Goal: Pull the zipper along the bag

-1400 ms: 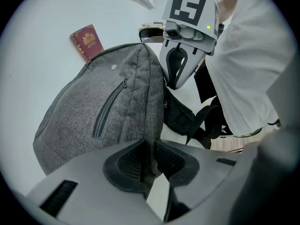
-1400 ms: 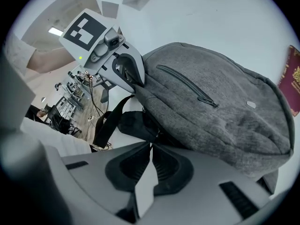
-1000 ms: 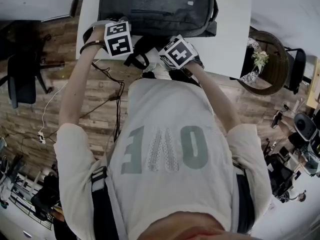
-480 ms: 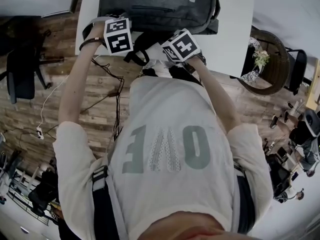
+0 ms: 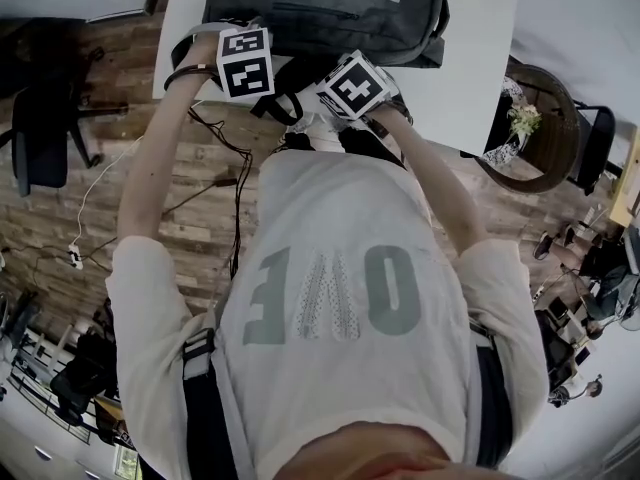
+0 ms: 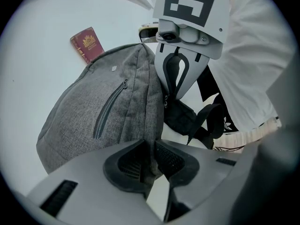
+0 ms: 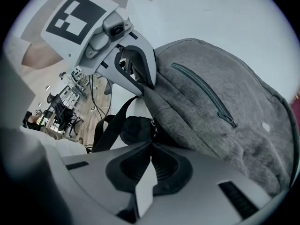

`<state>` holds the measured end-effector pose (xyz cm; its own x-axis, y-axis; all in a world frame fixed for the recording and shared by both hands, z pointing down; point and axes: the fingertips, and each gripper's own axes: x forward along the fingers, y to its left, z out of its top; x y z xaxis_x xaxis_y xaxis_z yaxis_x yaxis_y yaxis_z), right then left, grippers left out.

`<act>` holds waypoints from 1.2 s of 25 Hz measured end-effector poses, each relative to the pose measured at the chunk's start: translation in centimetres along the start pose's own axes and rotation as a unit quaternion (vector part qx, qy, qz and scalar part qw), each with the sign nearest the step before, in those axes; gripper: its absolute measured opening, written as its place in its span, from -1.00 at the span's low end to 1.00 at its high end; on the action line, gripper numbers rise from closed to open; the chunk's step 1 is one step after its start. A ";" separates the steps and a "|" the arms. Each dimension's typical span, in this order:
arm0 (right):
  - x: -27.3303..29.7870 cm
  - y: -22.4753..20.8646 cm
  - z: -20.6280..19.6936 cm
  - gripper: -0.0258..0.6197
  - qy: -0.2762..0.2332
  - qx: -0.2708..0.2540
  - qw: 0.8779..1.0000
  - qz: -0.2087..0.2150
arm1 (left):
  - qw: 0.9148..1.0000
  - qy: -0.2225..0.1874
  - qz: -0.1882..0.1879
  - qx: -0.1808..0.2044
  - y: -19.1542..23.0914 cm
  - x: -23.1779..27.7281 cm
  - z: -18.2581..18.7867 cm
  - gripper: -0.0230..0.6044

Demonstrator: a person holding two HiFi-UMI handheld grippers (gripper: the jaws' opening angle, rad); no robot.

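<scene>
One backpack (image 5: 330, 13), one red booklet (image 6: 87, 43), one table (image 5: 470, 88), two grippers (image 6: 153, 156) (image 7: 150, 150)

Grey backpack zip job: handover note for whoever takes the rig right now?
Left gripper: shut on the edge fabric of the grey fabric backpack, which lies on the white table.
Right gripper: shut, tips at the bag's edge by the black straps; a grip on the zipper pull can't be confirmed.
Done: bag braced.
To do: confirm the pull, draw it along the zip.

In the left gripper view's upper left, a maroon booklet (image 6: 87, 43), perhaps a passport, is lying on the white table (image 6: 37, 69).
</scene>
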<state>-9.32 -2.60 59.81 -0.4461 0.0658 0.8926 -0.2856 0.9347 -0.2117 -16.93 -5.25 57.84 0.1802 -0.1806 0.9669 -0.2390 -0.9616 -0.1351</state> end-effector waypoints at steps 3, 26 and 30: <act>0.2 0.1 0.2 -0.83 -0.005 0.004 1.000 0.005 | 1.000 0.000 0.003 0.000 0.0 0.0 -0.1 -0.65; -12.4 -2.4 3.8 -0.82 -0.181 0.048 0.982 -0.011 | 0.964 -0.159 0.203 -0.064 8.0 -13.5 6.0 -0.42; -22.0 -4.7 8.1 -0.83 -0.328 0.036 0.941 -0.074 | 0.862 -0.304 0.392 -0.105 12.0 -24.6 11.3 -0.79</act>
<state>-5.03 -11.29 37.91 -0.8179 -0.3146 0.4817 -0.4315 0.8892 -0.1520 -13.43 -14.69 30.00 0.3362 -0.8940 0.2961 -0.6701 -0.4480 -0.5918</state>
